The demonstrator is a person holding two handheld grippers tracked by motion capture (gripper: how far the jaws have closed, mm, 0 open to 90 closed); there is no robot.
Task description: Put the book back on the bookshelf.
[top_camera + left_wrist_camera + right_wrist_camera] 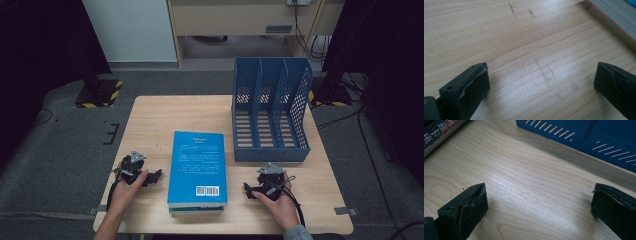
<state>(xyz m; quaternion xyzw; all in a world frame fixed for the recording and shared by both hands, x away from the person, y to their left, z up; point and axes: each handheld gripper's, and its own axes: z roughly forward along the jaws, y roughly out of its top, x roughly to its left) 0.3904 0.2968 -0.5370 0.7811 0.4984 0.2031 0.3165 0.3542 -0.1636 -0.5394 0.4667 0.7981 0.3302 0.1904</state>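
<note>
Resting low over the wooden table (150, 120), the left gripper (156, 176) is held with its jaws spread wide and nothing between them; in the left gripper view only bare wood grain is seen between the two black jaws. The right gripper (248, 190) is held likewise, jaws wide apart and empty, bare tabletop seen between them in its own view.

Between the two grippers a blue book (197, 167) is laid flat, stacked on at least one more book, near the front edge of the table. Neither gripper is touching it. Its page edges (614, 18) are noted at the upper right of the left gripper view, a printed spine (441, 132) at the upper left of the right gripper view.

Behind the right gripper, a blue file rack (270, 110) with three slots is stood just to the right of the books; its slotted wall (584, 137) is seen close ahead in the right gripper view.
</note>
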